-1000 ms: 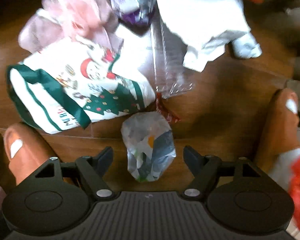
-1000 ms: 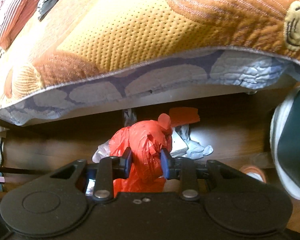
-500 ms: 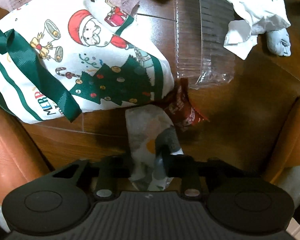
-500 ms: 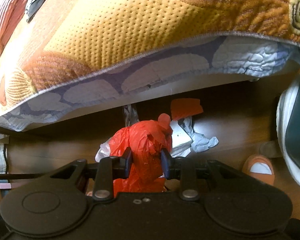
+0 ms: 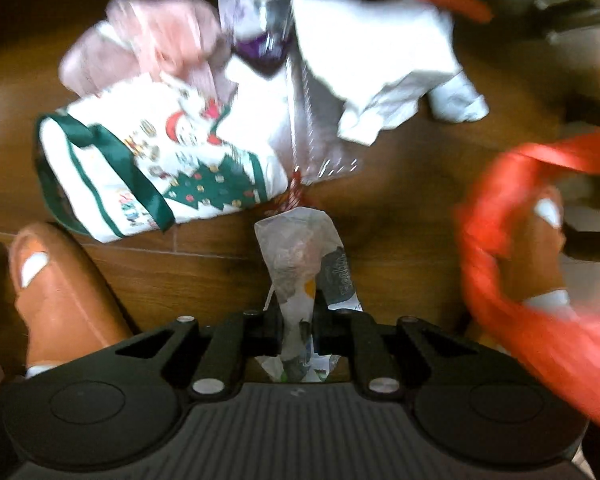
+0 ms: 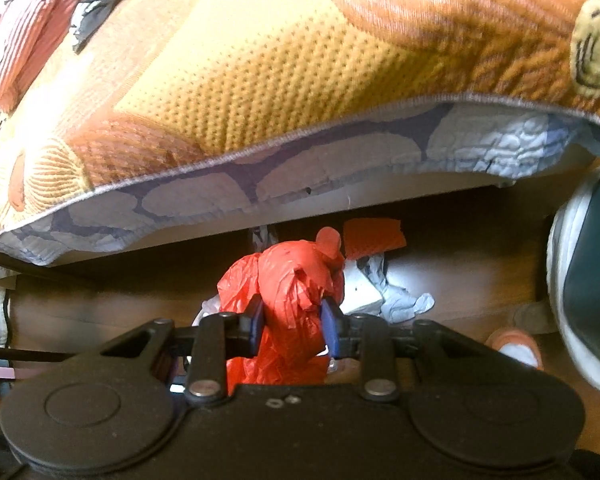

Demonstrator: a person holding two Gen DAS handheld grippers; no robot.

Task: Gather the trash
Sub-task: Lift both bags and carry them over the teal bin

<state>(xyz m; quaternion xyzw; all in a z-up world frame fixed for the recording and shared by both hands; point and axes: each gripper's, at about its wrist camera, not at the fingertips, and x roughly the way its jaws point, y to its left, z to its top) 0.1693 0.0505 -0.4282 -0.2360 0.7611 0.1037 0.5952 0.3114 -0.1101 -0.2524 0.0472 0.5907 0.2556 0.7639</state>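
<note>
My left gripper (image 5: pixel 297 316) is shut on a crumpled printed plastic wrapper (image 5: pixel 300 256) and holds it above the wooden floor (image 5: pixel 400 208). My right gripper (image 6: pixel 293 322) is shut on the bunched top of a red plastic bag (image 6: pixel 290 280). The red bag also shows in the left wrist view (image 5: pixel 512 280) at the right, blurred. More trash lies on the floor ahead: a white paper sheet (image 5: pixel 380 64), a clear plastic sleeve (image 5: pixel 316 132), a red candy wrapper (image 5: pixel 296 192) and a purple foil packet (image 5: pixel 260 8).
A Christmas-print cloth bag (image 5: pixel 160 168) with a green ribbon and a pink fabric (image 5: pixel 152 48) lie at the left. Two orange slippers (image 5: pixel 60 288) flank the gripper. A bed with an orange patterned cover (image 6: pixel 300 80) overhangs the floor; a shoe (image 6: pixel 580 280) stands at the right.
My left gripper closed on the printed wrapper and lifted it back from the floor. The red bag swung into the left wrist view. My right gripper kept its hold.
</note>
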